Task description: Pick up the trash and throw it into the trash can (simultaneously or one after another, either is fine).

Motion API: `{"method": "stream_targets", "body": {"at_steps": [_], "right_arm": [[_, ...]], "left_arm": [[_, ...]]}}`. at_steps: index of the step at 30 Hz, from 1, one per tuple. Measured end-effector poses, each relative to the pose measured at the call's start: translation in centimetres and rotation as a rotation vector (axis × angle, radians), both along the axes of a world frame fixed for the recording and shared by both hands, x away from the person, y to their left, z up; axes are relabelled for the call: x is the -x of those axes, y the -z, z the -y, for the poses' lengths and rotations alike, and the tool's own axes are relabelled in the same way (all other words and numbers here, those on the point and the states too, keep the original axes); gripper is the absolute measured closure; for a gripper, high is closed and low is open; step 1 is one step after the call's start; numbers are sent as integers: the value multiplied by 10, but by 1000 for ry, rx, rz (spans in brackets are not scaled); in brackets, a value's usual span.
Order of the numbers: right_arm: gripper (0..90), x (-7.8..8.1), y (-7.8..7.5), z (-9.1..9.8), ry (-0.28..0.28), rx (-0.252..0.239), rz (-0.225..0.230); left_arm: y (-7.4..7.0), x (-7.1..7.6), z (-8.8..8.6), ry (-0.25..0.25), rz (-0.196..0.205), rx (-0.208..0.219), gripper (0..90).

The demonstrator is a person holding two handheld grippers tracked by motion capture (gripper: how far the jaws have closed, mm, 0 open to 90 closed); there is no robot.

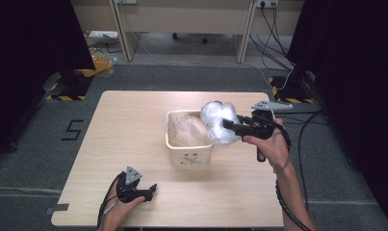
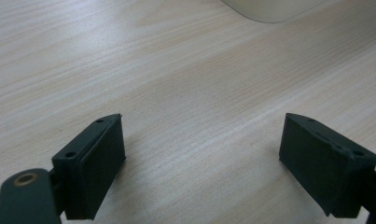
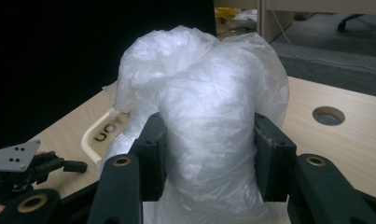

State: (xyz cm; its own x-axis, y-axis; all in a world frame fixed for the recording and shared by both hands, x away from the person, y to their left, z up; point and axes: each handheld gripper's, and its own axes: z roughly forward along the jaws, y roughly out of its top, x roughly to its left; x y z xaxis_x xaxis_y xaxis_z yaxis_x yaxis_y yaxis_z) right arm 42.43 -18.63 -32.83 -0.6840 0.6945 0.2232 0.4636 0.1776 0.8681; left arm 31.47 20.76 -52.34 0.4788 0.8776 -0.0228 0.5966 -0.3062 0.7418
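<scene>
A small cream bin [image 1: 190, 156] stands mid-table with a clear plastic liner [image 1: 187, 130] inside it. My right gripper [image 1: 226, 123] is shut on a crumpled clear plastic bag [image 1: 219, 121], held in the air just over the bin's right rim. In the right gripper view both pads squeeze the bag [image 3: 209, 126] at its middle, and the bin rim [image 3: 93, 135] shows at lower left. My left gripper [image 1: 152, 188] rests on the table near the front edge, open; its jaws stand wide apart over bare wood [image 2: 202, 140] with nothing between them.
The wooden table [image 1: 124, 120] has a round cable hole [image 3: 328, 115]. Desks, cables and a power strip [image 1: 103, 34] lie on the floor beyond. Black curtains hang at both sides.
</scene>
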Motion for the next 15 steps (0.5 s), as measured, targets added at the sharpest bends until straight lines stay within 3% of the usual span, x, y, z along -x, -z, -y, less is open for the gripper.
{"method": "stream_targets", "body": {"at_steps": [15], "right_arm": [[538,-21,-5,-45,-58,35,-26]], "left_arm": [[0,0,0,1,-2,-1,132]]}}
